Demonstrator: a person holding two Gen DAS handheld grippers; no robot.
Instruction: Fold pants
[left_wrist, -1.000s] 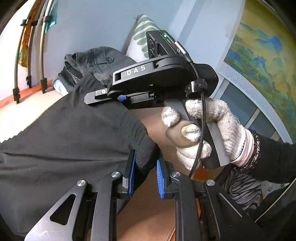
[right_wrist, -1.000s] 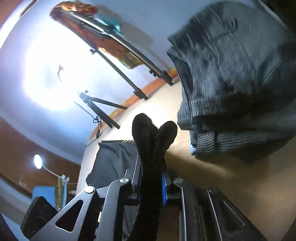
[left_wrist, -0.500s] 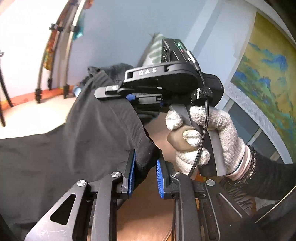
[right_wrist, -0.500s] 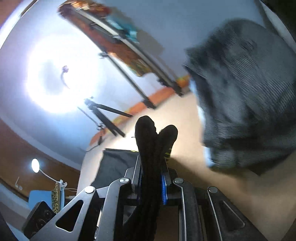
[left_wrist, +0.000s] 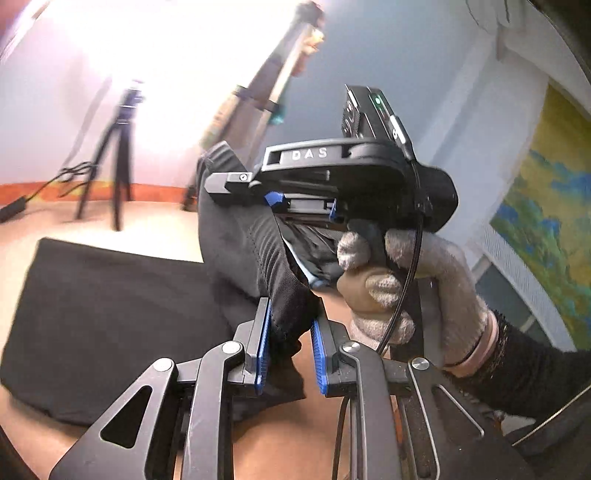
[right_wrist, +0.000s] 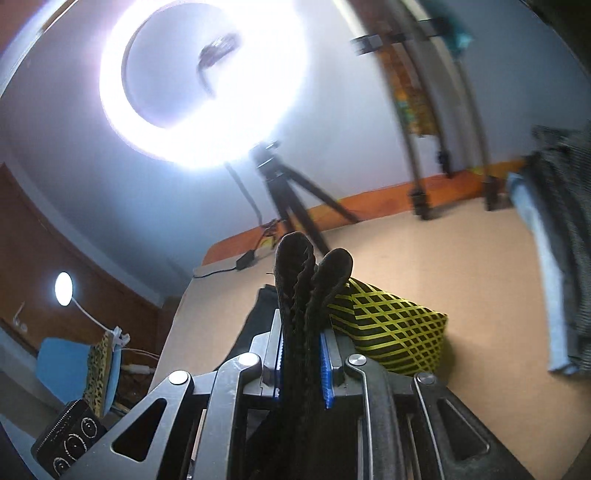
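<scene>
Your left tongs (left_wrist: 290, 343) pinched a bunched edge of the black pants (left_wrist: 110, 325), whose lower half lay flat on the tan desk (left_wrist: 155, 229). Your right tongs (right_wrist: 303, 363), in your gloved hand (left_wrist: 406, 288), clamped another raised fold of them.

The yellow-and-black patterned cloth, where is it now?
In the right wrist view, the yellow-and-black patterned cloth lies on the tan surface, just right of the right claw.

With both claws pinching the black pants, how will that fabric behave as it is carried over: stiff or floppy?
Probably floppy: the black pants sag in a drape between the left claw and the right claw. Likely thin and light, since bunched layers fit in narrow jaws. The pinched edge in the right claw stands crumpled, so some slipping seems possible.
</scene>
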